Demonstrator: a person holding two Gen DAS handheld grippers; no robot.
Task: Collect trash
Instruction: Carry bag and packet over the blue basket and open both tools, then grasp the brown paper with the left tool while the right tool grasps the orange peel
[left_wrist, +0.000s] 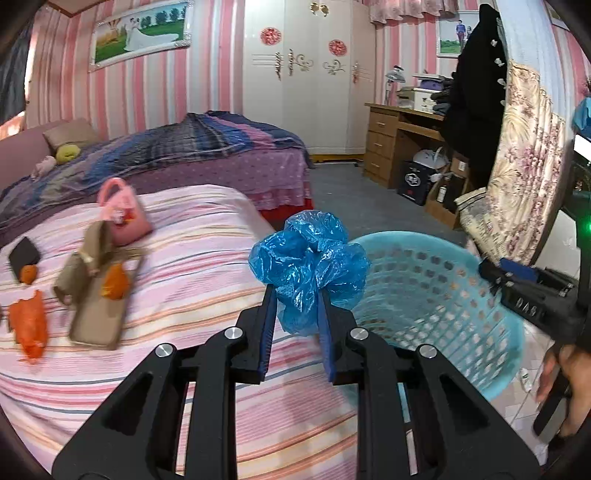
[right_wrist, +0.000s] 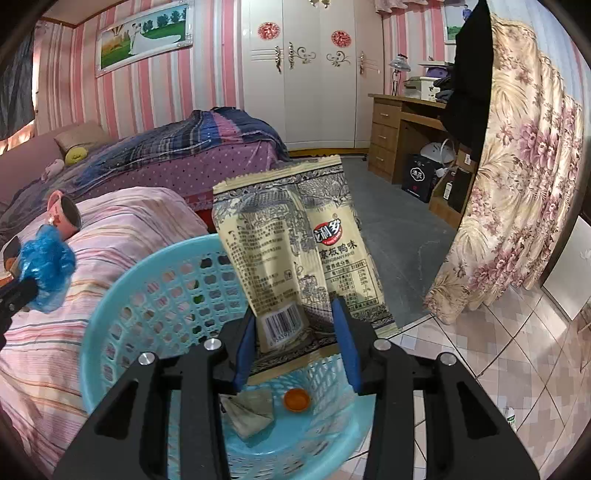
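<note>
A crumpled blue plastic bag (left_wrist: 308, 266) is pinched between the fingers of the left gripper (left_wrist: 297, 295) and is carried just off the edge of the striped bed (left_wrist: 192, 258), beside the near rim of the light blue basket (left_wrist: 436, 291). A beige snack wrapper (right_wrist: 295, 251) is clamped upright in the right gripper (right_wrist: 295, 314), which is held over the open basket (right_wrist: 110, 317), close to its rim on the floor side. Inside the basket, a crumpled paper scrap (right_wrist: 251, 410) and an orange bottle cap (right_wrist: 296, 399) are seen on the bottom. More litter is left on the bed, toward its left edge: orange peel pieces (left_wrist: 29, 325), a flat cardboard piece (left_wrist: 99, 317), a brown paper piece (left_wrist: 88, 254) and a small black object (left_wrist: 24, 254); a pink toy bag (left_wrist: 123, 210) is also seen there, though whether it counts as trash cannot be told. The step in hand is judged to be the drop-off of two collected pieces. For the next move, the right jaws would need to be spread so that the wrapper falls inside the rim, and the blue bag would need to be brought over the opening before it is released, since it appears to hang beside the rim, not above the hollow. A light bag may cling to the pads or drift outside.
</note>
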